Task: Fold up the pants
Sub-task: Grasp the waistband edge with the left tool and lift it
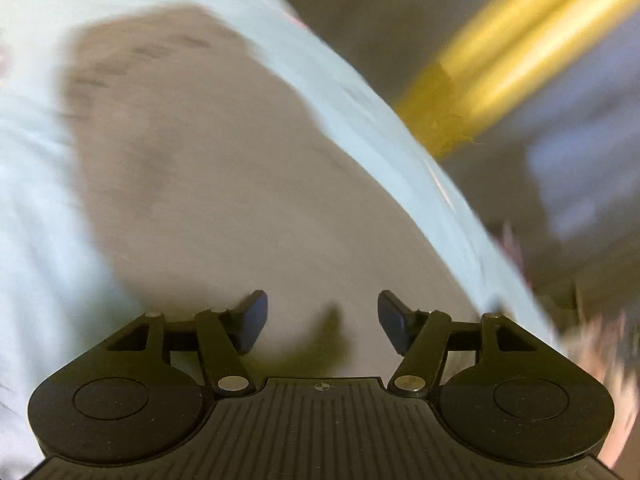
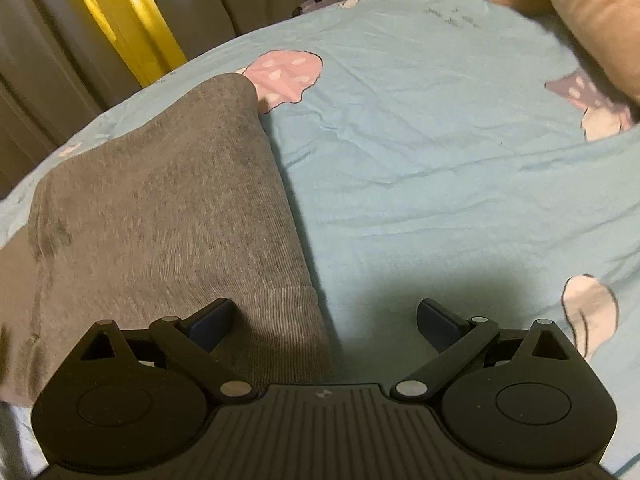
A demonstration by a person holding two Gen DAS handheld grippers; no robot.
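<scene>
Right of the gray pants (image 2: 160, 216) my bed sheet (image 2: 440, 168) lies bare; a pink pillow (image 2: 580, 12) blocks the far corner.

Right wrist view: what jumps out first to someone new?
The grey pants fill the left half, lying on a light blue bedsheet printed with pink mushrooms. The right gripper hangs open at the bottom, its left finger over the ribbed cuff. A bright yellow curtain strip stands out at top left.
</scene>
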